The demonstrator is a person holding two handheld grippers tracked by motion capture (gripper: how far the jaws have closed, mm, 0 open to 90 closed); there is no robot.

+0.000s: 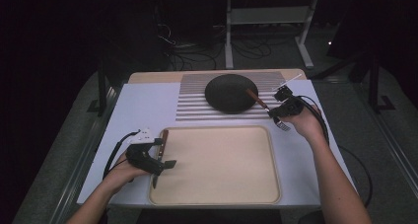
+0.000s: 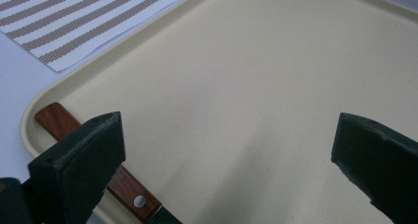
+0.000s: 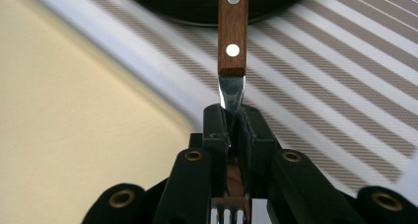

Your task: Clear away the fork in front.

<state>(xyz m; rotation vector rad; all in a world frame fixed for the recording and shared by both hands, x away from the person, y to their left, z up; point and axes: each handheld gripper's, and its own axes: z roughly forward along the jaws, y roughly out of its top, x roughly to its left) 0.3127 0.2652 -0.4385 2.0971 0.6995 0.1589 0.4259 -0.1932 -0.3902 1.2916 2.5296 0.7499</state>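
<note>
Right gripper [image 1: 279, 116] clamped on fork [image 3: 232, 31] at the metal neck. Wooden handle running straight ahead of the jaws, long axis in line with them, handle end over the dark plate [image 1: 231, 92]; tines [image 1: 284, 127] trailing behind the jaws, toward the hand. Fork held clear above the striped mat [image 1: 197, 105]. Tray [image 1: 268, 150] corner just to the left of the jaws, below; bare white table [image 1: 143, 105] strip between tray rim and mat.

Left gripper [image 1: 162, 172] wide open, nothing pinched. Knife [image 2: 125, 187] under the left jaw, lying along the tray's rim, wooden handle end pointing ahead and leftward. Wide bare tray floor between and beyond the jaws; rim curving round ahead-left.
</note>
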